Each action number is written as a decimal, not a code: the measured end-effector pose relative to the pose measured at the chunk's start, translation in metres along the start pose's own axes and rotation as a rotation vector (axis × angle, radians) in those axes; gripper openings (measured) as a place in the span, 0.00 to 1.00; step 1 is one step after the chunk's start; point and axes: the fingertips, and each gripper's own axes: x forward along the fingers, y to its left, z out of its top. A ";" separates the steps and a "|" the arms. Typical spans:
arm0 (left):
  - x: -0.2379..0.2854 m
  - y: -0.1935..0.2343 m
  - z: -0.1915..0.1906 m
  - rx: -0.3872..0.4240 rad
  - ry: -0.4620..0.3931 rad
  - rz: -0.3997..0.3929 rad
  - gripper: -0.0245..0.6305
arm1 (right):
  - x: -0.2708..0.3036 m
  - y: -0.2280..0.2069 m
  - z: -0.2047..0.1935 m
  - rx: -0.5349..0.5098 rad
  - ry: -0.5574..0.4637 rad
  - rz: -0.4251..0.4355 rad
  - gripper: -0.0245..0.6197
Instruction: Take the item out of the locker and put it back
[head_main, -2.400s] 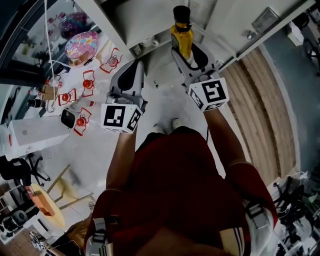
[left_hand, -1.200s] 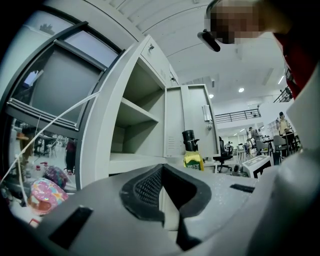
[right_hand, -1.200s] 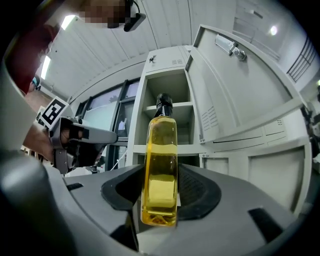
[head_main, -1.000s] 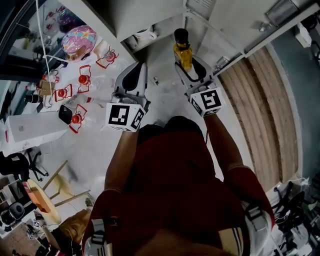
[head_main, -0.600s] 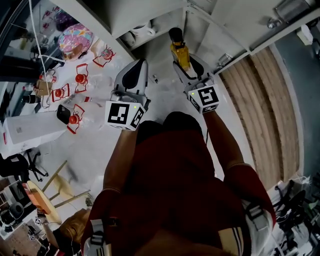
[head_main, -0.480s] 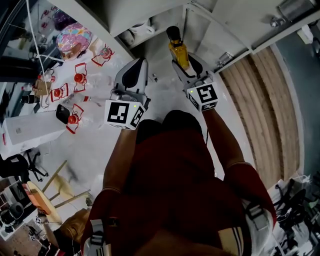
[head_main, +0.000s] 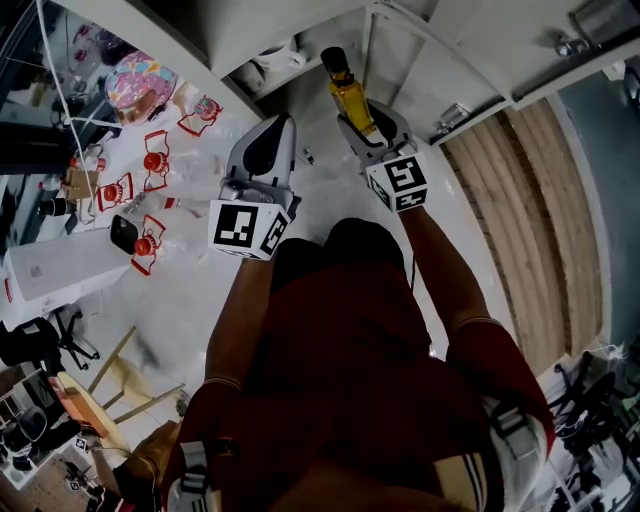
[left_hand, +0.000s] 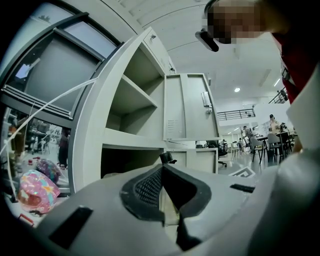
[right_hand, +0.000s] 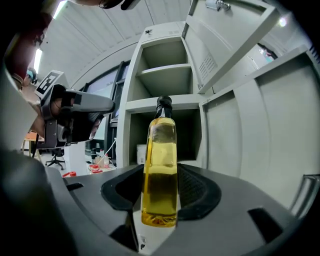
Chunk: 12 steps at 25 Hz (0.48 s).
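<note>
A tall bottle of yellow oil (head_main: 346, 92) with a black cap stands upright between the jaws of my right gripper (head_main: 360, 120), which is shut on its lower body. In the right gripper view the bottle (right_hand: 160, 170) fills the middle, in front of the open grey locker (right_hand: 165, 82); the dark lower compartment (right_hand: 187, 135) lies just behind it. The locker door (head_main: 432, 62) stands swung open to the right. My left gripper (head_main: 278, 128) hangs beside the right one, shut and with nothing in it (left_hand: 162, 197). The bottle's cap (left_hand: 166, 157) peeks over it.
A white container (right_hand: 141, 154) sits at the left inside the lower compartment. To my left a table (head_main: 200, 170) carries a pink patterned bag (head_main: 138, 82), several red-and-white items and a white box (head_main: 55, 268). A wooden floor strip (head_main: 530, 200) runs along the right.
My right gripper has carried the bottle forward and a little left, closer to the locker's lower opening. The left gripper has hardly moved.
</note>
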 end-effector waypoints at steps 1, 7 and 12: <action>0.002 0.000 0.000 0.001 0.005 -0.004 0.05 | 0.003 -0.002 -0.001 -0.001 0.007 -0.002 0.34; 0.009 0.009 -0.005 -0.007 0.027 -0.010 0.05 | 0.024 -0.008 -0.006 0.005 0.020 -0.009 0.34; 0.016 0.016 -0.008 -0.015 0.039 -0.016 0.05 | 0.041 -0.015 -0.008 0.009 0.035 -0.015 0.34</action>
